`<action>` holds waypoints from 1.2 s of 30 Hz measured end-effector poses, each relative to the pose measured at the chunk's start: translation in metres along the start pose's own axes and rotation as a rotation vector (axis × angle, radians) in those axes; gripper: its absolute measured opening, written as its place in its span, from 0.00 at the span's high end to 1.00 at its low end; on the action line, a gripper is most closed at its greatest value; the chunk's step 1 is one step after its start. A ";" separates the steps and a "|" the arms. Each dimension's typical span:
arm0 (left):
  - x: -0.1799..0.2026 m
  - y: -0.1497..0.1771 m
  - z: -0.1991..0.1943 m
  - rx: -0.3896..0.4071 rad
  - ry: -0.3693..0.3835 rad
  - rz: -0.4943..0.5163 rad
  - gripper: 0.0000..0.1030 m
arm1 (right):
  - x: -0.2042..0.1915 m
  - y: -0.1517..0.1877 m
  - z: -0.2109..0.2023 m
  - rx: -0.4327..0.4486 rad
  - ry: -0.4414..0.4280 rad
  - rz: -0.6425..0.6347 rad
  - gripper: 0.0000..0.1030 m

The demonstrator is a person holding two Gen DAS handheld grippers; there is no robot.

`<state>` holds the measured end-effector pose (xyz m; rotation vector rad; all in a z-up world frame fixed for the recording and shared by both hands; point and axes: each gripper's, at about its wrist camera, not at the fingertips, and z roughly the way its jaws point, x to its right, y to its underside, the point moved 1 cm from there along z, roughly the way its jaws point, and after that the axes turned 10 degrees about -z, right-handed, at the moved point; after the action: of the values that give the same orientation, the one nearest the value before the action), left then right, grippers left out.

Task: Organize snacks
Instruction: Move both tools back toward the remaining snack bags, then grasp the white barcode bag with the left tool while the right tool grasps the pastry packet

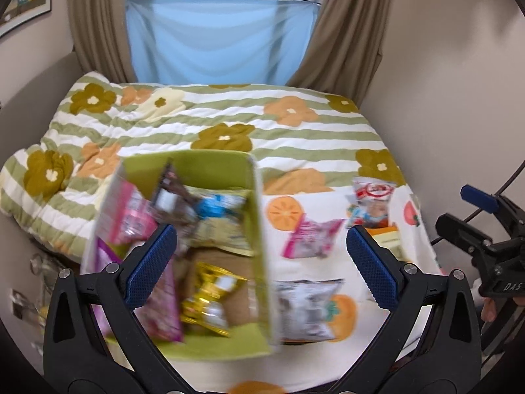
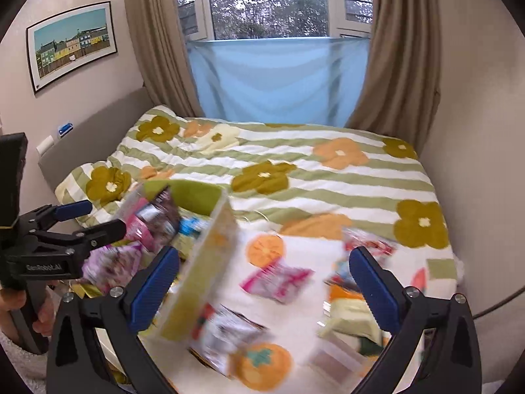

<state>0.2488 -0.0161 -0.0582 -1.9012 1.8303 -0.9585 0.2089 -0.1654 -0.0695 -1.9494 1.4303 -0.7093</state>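
Note:
A green open box [image 1: 252, 197] [image 2: 210, 262] lies on the bed, holding several snack packets: pink, brown, blue and a gold one [image 1: 210, 298]. My left gripper [image 1: 262, 269] hangs open above the box's right wall, nothing between its fingers. Right of the box, loose packets lie on the white fruit-print cloth: a pink packet [image 1: 310, 238] [image 2: 279, 279], a grey-white packet [image 1: 305, 312] [image 2: 226, 331] and a red-white packet [image 1: 372, 203] [image 2: 367, 246]. My right gripper [image 2: 264, 285] is open above the pink packet, holding nothing. Everything near is motion-blurred.
A striped flower quilt [image 1: 229, 121] [image 2: 295, 170] covers the bed. Walls close in on both sides, with curtains and a blue cloth [image 2: 279, 78] at the window behind. More pale packets [image 2: 347, 325] lie at the right. A hand [image 2: 10, 302] grips the left tool.

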 end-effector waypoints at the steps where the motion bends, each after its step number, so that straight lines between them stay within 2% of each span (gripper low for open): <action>1: 0.011 0.008 -0.001 0.007 -0.005 0.001 0.00 | 0.010 0.008 -0.004 -0.007 -0.003 -0.002 0.00; 5: 0.052 0.044 -0.002 0.024 -0.037 -0.001 0.00 | 0.041 0.041 -0.012 -0.032 -0.022 -0.035 0.00; 8: 0.075 0.070 0.001 0.008 -0.065 0.010 0.00 | 0.061 0.064 -0.013 -0.062 -0.078 -0.025 0.00; 16: 0.111 0.132 0.043 -0.094 -0.206 0.134 0.00 | 0.086 0.114 0.006 -0.116 -0.171 -0.086 0.00; 20: 0.113 0.151 0.076 -0.133 -0.246 0.177 0.00 | 0.092 0.141 0.027 -0.156 -0.204 -0.086 0.00; 25: 0.112 0.168 0.113 -0.136 -0.358 0.240 0.00 | 0.097 0.170 0.051 -0.196 -0.212 -0.115 0.00; 30: 0.105 0.174 0.146 -0.170 -0.410 0.226 0.01 | 0.101 0.192 0.078 -0.255 -0.248 -0.126 0.00; 36: 0.098 0.178 0.163 -0.188 -0.471 0.234 0.03 | 0.097 0.198 0.093 -0.255 -0.253 -0.200 0.00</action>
<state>0.2186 -0.1668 -0.2691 -1.7676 1.8381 -0.2387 0.1773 -0.2884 -0.2723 -2.3091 1.2309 -0.3597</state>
